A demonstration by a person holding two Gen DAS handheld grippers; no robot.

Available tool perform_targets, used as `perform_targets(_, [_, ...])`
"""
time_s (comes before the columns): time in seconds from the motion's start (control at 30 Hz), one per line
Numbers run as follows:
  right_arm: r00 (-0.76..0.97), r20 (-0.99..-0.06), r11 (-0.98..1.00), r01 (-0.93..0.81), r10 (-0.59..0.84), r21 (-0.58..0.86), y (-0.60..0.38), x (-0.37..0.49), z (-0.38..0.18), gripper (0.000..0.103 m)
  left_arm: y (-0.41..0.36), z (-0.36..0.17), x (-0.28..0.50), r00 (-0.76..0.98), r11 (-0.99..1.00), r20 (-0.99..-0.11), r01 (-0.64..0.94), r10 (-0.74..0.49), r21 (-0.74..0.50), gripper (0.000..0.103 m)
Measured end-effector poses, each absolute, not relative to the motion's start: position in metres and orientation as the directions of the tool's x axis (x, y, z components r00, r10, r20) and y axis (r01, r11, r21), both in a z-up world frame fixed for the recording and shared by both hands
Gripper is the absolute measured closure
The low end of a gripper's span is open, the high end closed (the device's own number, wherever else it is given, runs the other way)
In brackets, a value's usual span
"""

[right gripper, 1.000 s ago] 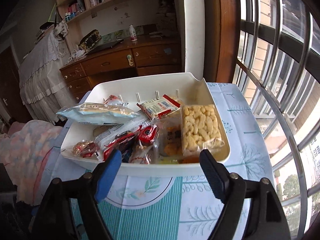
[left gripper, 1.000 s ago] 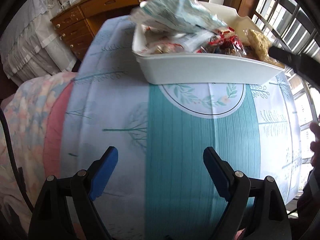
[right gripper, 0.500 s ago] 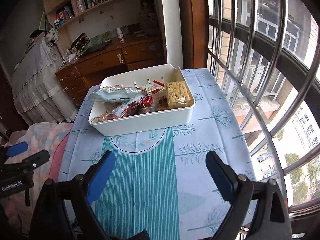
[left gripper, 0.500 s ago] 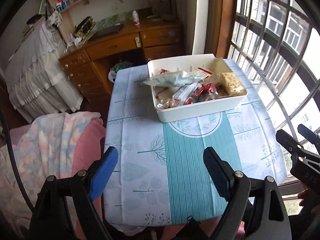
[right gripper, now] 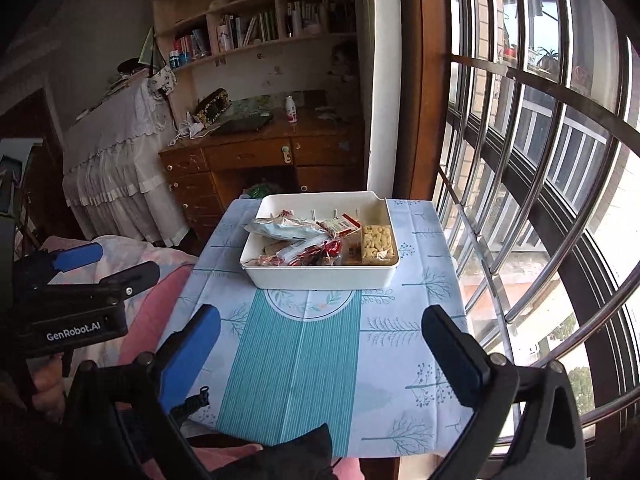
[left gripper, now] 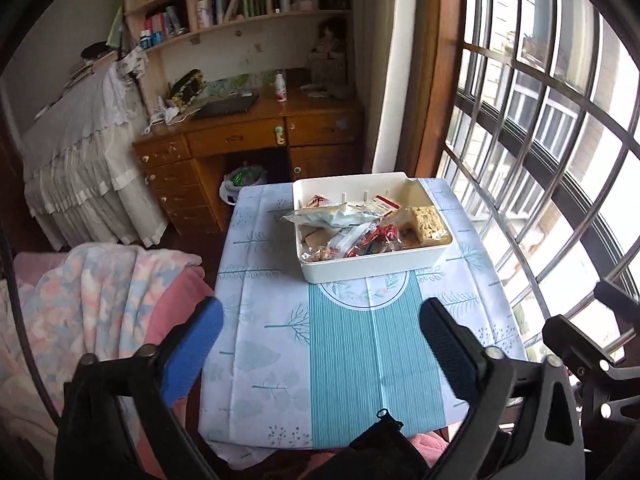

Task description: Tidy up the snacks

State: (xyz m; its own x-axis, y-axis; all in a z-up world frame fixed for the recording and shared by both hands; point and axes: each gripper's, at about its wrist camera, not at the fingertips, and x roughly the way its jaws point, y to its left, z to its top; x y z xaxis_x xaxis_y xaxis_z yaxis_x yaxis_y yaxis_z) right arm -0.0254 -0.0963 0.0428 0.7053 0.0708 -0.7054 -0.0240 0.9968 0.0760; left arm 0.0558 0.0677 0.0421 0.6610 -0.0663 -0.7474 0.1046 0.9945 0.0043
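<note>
A white plastic bin (left gripper: 376,268) stands at the far end of the small table (left gripper: 340,360); it also shows in the right wrist view (right gripper: 320,278). It holds several snack packs: a silvery bag (left gripper: 328,216), red-wrapped sweets (left gripper: 380,236) and a clear pack of pale puffs (right gripper: 376,240). My left gripper (left gripper: 320,344) is open and empty, held back above the table's near edge. My right gripper (right gripper: 320,344) is open and empty, also above the near edge. The left gripper's body (right gripper: 76,304) shows at the left of the right wrist view.
The table carries a blue and teal printed cloth (right gripper: 296,360). A barred window (right gripper: 540,200) runs along the right. A wooden desk with drawers (left gripper: 248,148) stands behind the table. A pink patterned blanket (left gripper: 100,300) lies at the left.
Both grippers have pulled back and up from the bin, from close over it to above the table's near edge. Both stayed open and empty. The bin has not moved.
</note>
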Motion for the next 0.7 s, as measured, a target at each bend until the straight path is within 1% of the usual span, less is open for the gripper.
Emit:
perform_targets(0.1, [0.711, -0.703, 0.991, 0.078, 0.022, 0.110, -0.097, -0.035, 0.042, 0.000, 0.072, 0.038, 0.051, 0.668, 0.998, -0.743, 0.064, -0.032, 0.014, 0.001])
perform_targets(0.2, [0.719, -0.695, 0.981, 0.129, 0.008, 0.145, -0.095, -0.042, 0.033, 0.000, 0.080, 0.034, 0.048, 0.691, 1.000, -0.723, 0.002, 0.019, 0.029, 0.001])
perform_targets(0.27, [0.722, -0.692, 0.985, 0.114, 0.010, 0.133, -0.089, -0.043, 0.027, 0.000, 0.085, 0.033, 0.044, 0.704, 0.999, -0.709, -0.030, 0.047, 0.036, 0.001])
perform_targets(0.4, [0.694, -0.719, 0.987, 0.090, 0.035, 0.135, -0.078, -0.040, 0.016, 0.000, 0.094, 0.030, 0.042, 0.703, 0.996, -0.706, -0.073, 0.088, 0.052, 0.001])
perform_targets(0.53, [0.665, -0.746, 0.993, 0.063, 0.032, 0.099, -0.067, -0.034, 0.008, 0.000, 0.094, 0.026, 0.043, 0.690, 0.996, -0.718, -0.065, 0.091, 0.063, 0.001])
perform_targets(0.7, [0.660, -0.750, 0.995, 0.039, 0.040, 0.087, -0.060, -0.034, 0.008, 0.000, 0.090, 0.023, 0.045, 0.683, 0.997, -0.726, -0.044, 0.078, 0.065, 0.001])
